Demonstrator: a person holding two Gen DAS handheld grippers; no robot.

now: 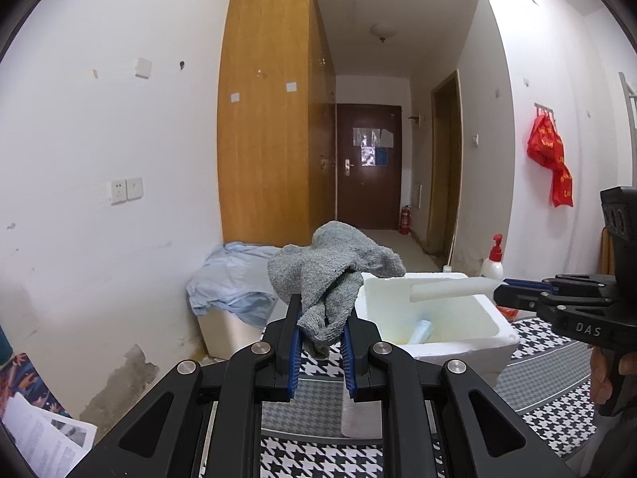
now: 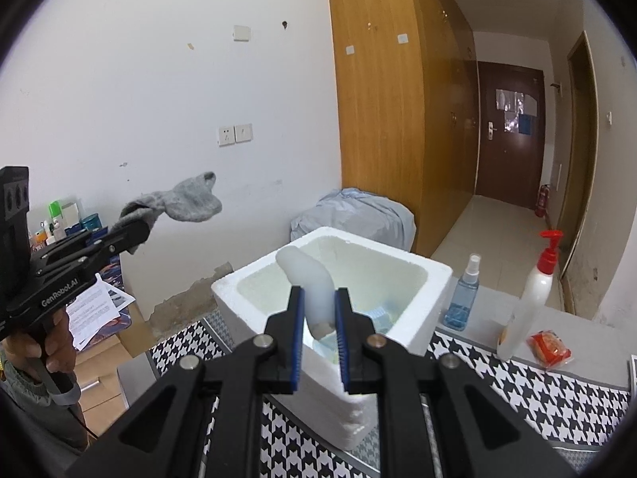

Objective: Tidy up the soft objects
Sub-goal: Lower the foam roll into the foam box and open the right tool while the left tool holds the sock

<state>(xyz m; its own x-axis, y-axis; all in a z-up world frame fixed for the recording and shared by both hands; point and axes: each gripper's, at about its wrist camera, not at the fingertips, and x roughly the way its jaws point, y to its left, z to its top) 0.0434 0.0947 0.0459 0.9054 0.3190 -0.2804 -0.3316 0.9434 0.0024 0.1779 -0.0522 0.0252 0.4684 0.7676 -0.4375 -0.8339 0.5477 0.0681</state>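
White walls and a tall wooden wardrobe (image 2: 378, 91) frame a bench covered with a black-and-white houndstooth cloth (image 2: 517, 374), and on that cloth stands an open white foam box (image 2: 434, 298). Left of the box, raised in the air, the left claw (image 1: 320, 328) is clenched on a grey sock (image 1: 330, 275) that bunches above its blue pads. Directly above the box's open top, the right claw (image 2: 320, 310) is clamped on a pale, soft white sock (image 2: 310, 279) that curves upward from its tips. Right of the box stand a blue spray bottle (image 2: 462, 298) and a white pump bottle with a red top (image 2: 533, 294); a light blue cloth (image 2: 358, 209) lies heaped behind the box.
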